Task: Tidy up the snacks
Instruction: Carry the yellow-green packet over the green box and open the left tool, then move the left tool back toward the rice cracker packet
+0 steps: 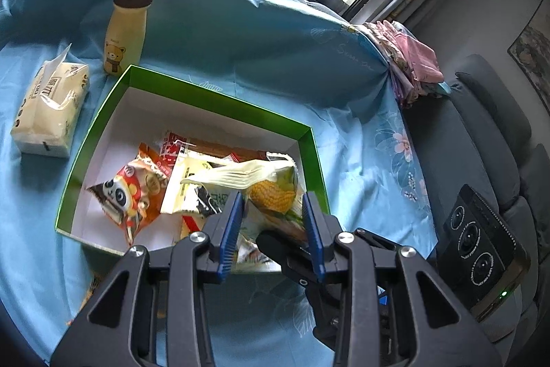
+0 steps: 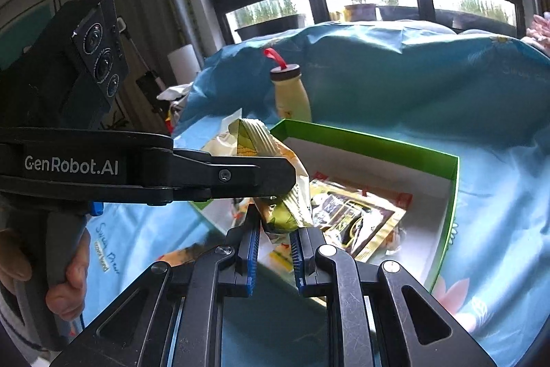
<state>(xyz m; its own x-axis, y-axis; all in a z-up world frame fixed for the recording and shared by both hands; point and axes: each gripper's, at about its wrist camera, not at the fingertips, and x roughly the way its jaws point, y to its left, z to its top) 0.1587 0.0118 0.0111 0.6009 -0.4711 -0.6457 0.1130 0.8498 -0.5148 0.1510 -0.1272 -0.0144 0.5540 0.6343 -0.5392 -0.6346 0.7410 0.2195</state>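
Note:
A corn snack packet (image 1: 275, 198) hangs over the green box (image 1: 220, 98), held at both ends. My left gripper (image 1: 273, 200) is shut on it, its blue pads (image 1: 233, 215) pressed to the packet's sides. In the right wrist view my right gripper (image 2: 275, 226) is shut on the lower end of the corn packet (image 2: 254, 140), while the left gripper (image 2: 275, 174) reaches in from the left and clamps its upper part. The right gripper's black finger (image 1: 285, 250) shows under the packet. In the box (image 2: 371, 143) lie a panda packet (image 1: 127, 195), a white packet (image 1: 192, 184) and a dark packet (image 2: 357, 215).
A yellow bear bottle (image 1: 125, 30) with a red loop and a tissue pack (image 1: 51, 105) stand left of the box on the blue floral cloth (image 1: 240, 40). Folded pink fabric (image 1: 412, 64) and a grey sofa (image 1: 481, 126) lie to the right. A hand (image 2: 68, 281) grips the left gripper's handle.

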